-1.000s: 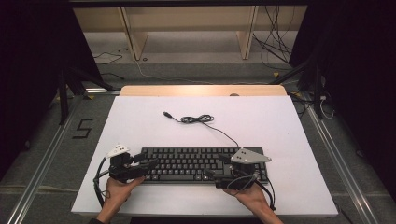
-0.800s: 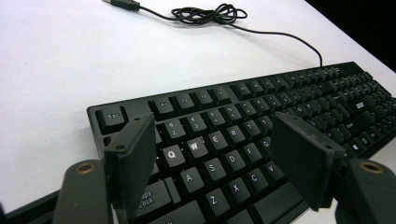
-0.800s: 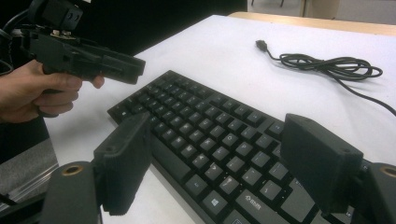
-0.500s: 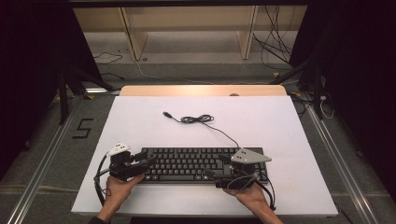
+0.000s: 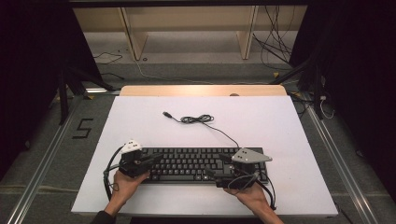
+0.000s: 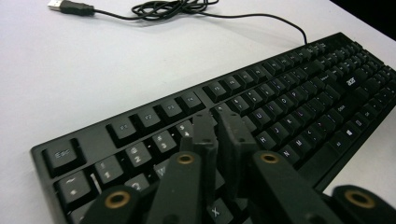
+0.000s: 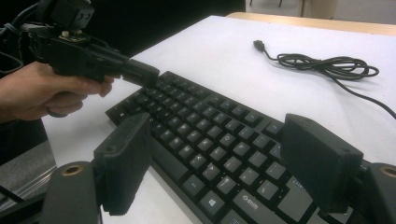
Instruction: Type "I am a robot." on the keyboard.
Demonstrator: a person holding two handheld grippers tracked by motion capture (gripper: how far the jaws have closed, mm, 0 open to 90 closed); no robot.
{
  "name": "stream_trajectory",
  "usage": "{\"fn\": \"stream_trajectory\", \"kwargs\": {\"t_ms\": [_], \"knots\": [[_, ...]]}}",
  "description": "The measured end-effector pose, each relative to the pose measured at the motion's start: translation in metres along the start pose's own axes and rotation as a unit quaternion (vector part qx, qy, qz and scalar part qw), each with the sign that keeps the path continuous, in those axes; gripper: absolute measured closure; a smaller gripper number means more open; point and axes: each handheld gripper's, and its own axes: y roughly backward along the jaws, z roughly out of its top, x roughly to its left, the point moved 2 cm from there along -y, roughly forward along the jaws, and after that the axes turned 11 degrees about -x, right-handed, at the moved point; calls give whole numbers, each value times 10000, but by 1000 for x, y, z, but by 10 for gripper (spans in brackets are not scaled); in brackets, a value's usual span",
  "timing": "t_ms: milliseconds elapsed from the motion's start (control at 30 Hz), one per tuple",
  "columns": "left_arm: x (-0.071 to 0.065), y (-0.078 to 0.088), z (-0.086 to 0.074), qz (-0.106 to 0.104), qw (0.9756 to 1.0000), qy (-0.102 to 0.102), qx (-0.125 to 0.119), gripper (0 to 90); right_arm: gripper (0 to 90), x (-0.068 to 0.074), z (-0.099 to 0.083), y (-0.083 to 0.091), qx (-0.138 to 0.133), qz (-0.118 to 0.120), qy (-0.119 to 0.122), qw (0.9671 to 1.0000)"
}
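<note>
keyboard (image 5: 189, 164) flat at desk (image 5: 280, 126) 6 o'clock, cord (image 5: 198, 119) trailing to 12, laid for key-pressing | left tongs (image 6: 219, 128) just closed together, empty, tips over number row, poking pose | right tongs (image 7: 219, 158) wide apart, straddling keyboard's near edge, holding nothing

The left gripper (image 5: 152, 158) is held low in the left hand (image 5: 122, 183), pointing right. Its jaws have just been closing and now stand together with nothing between them. The right gripper (image 5: 215, 167), in the right hand (image 5: 250, 195), points left; its jaws stand wide apart and seem to grip nothing.
</note>
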Motion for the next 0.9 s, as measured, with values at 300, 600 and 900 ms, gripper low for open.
{"fn": "stream_trajectory", "kwargs": {"t_ms": [300, 600, 900], "knots": [[-5, -18, 2, -119, 9996, -74, 262, 889, 259, 0, 0, 0, -8, 3, 2, 10000], [-6, -31, -3, -37, 9979, -209, 607, 889, 260, 0, 0, 1, -11, 5, -8, 10000], [-6, -35, -8, 58, 9963, -301, 809, 892, 259, 0, 0, 0, 4, 22, 3, 10000]]}}
